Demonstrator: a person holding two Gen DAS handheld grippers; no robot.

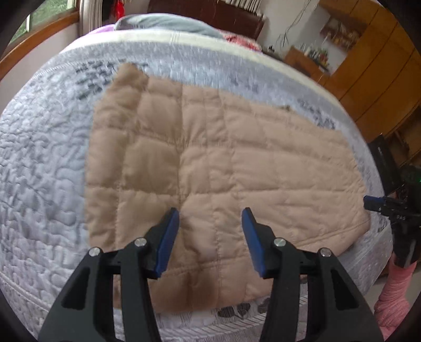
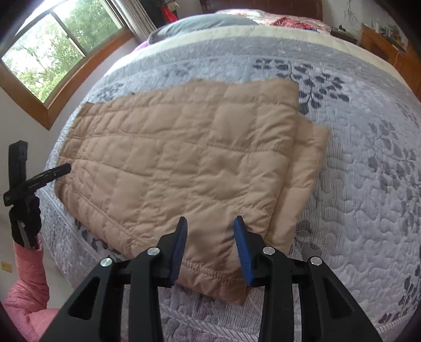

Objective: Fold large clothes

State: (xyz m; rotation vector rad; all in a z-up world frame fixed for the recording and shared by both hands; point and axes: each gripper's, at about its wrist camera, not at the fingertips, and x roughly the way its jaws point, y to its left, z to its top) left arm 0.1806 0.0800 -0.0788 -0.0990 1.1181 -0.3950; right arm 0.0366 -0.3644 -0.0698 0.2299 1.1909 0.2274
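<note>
Left gripper [image 1: 210, 218]: jaws parted, blue pads a good way apart, nothing pinched between them. It hangs over the near edge of the tan stuff, not touching it as far as I can see.
Right gripper [image 2: 210, 226]: also apart, gap a bit narrower than the left one's, nothing clamped. Pads sit above the near corner of the fabric, clear of it.
Left gripper from the other side: shows at the left edge of the right wrist view [image 2: 55, 169], held by a hand in a dark glove [image 2: 26, 223] with a pink sleeve [image 2: 29, 273].
Right gripper from the other side: peeks in at the right edge of the left wrist view [image 1: 373, 202]; can't read its jaws from there.
Quilted tan coat [image 2: 184, 163]: lies flat on the bed, folded into a rough rectangle, with a lower layer sticking out along its right side in the right wrist view. Near edge hangs close to the mattress edge.
Bedspread [image 2: 355, 171]: pale grey-lilac quilting with dark leaf prints, coat sits in the middle of it.
Pillow [image 2: 205, 23]: grey-blue, at the far end by the headboard.
Window [image 2: 58, 42]: wood frame, far left, green trees outside.
Wooden cabinet [image 1: 373, 68]: far right in the left wrist view.
</note>
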